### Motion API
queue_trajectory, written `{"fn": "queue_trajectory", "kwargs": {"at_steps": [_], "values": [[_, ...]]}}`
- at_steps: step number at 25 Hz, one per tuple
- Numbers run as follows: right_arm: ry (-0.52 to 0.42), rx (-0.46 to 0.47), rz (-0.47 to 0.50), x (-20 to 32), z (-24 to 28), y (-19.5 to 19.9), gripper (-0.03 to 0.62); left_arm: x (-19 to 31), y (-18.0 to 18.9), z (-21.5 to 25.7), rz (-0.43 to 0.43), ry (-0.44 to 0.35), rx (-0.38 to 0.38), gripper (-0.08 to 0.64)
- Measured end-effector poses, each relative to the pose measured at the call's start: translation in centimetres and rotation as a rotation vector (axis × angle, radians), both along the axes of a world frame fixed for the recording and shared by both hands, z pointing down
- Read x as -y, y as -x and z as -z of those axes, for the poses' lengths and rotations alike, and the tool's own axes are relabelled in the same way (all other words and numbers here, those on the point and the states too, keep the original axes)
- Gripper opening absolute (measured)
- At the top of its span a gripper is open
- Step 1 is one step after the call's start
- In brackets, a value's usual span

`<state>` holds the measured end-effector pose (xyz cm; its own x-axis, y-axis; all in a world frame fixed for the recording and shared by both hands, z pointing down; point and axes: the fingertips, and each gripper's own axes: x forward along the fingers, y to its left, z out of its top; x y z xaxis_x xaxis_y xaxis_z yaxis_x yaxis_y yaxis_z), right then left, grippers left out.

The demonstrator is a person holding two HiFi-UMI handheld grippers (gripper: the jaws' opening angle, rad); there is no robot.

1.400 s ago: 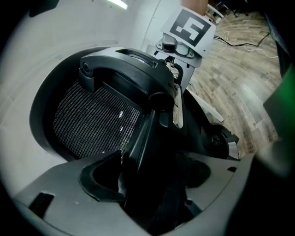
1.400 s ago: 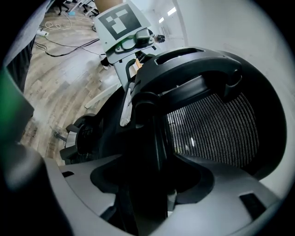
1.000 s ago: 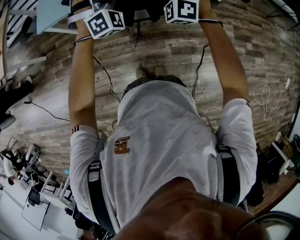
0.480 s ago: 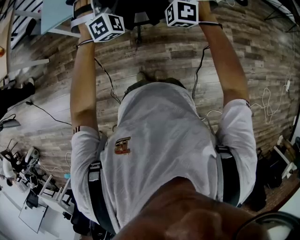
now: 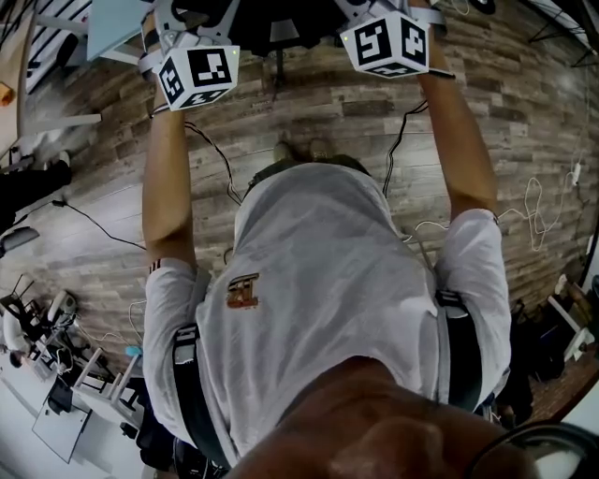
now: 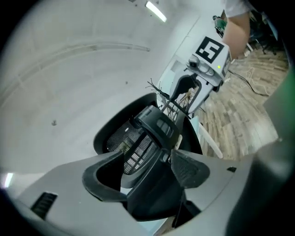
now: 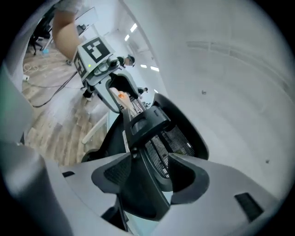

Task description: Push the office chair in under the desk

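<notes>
Notably, the office chair (image 6: 152,124), standing near the table (image 5: 110,21), may swivel off line if the two pushes are uneven. Loose cables (image 5: 211,150) on the floor (image 5: 84,187) could catch the person's feet. The chair's black back spine sits between the jaws of the left hand-held gripper (image 6: 146,175) and the right hand-held gripper (image 7: 152,177), each clamped on it.

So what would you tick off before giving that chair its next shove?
1. Left gripper has the office chair back between its jaws: ok.
2. Right gripper has the back between its jaws too: ok.
3. Floor cables clear of the chair's path: not ok, one runs close by.
4. Space under the desk: cannot tell, out of view.
5. Chair wheels pointing at the desk: cannot tell, hidden.
</notes>
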<state>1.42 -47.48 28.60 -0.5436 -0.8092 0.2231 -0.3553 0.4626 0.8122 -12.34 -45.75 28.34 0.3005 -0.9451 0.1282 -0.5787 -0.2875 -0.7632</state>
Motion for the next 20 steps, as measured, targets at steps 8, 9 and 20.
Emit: {"fn": "queue_trajectory", "kwargs": {"at_steps": [8,9,20], "values": [[0.165,0.448,0.173,-6.3,5.1,2.2,0.223,-5.3,-1.4,5.2,-0.140,0.012,-0.448,0.327],[0.173,0.510,0.217,-7.0,5.9,2.6,0.199,-5.9,-1.5,5.6,-0.157,0.017,-0.506,0.298],[0.352,0.874,0.381,-12.6,7.4,3.5,0.078,-10.3,-2.8,7.3,-0.249,0.042,-0.758,0.135]]}}
